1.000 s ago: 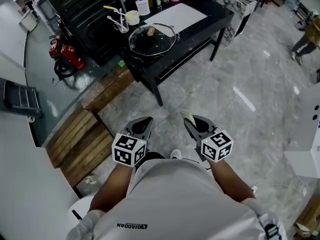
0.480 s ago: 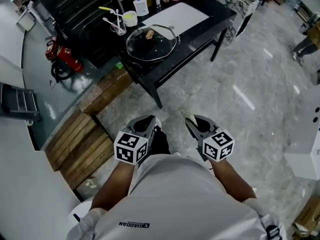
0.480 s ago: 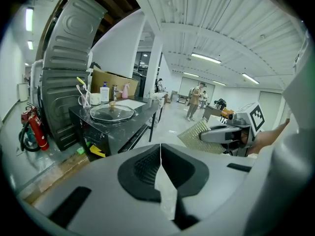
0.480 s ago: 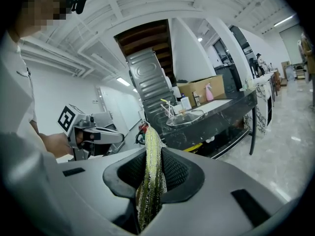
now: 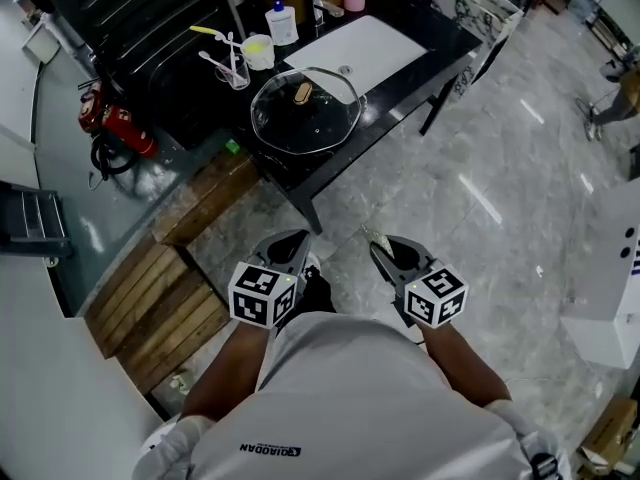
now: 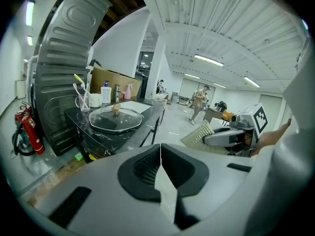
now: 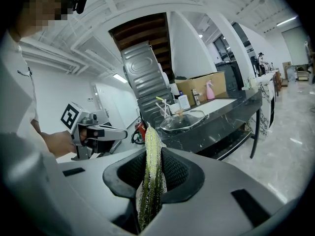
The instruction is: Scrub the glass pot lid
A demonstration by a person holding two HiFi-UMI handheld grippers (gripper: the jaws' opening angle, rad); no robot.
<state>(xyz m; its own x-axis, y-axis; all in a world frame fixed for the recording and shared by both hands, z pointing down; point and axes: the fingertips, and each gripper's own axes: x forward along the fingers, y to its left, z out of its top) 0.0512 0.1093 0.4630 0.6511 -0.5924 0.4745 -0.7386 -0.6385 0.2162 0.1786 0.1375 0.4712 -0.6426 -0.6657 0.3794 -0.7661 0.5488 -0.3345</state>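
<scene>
Glass pot lid [image 5: 305, 110] lies knob-up on the dark bench [image 5: 437, 40], well apart from both tools held at the person's waist. The scouring pad [image 5: 376, 232] shows only as an edge-on, green-yellow strip. Its lower end is sunk between the jaws of the right hand-held gripper [image 5: 386, 252], which is clamped on it. The left hand-held gripper [image 5: 287, 250] is closed with nothing between its jaws. A person [image 5: 612, 90] at far right is cut off by the frame edge. Grey polished floor [image 5: 500, 198] and wooden planks [image 5: 165, 293] surround the bench, with a red fire extinguisher [image 5: 112, 128] near its end. Compared with 1 second ago, bench and lid sit lower and larger in the head view, while the 2 tools are held as before.
</scene>
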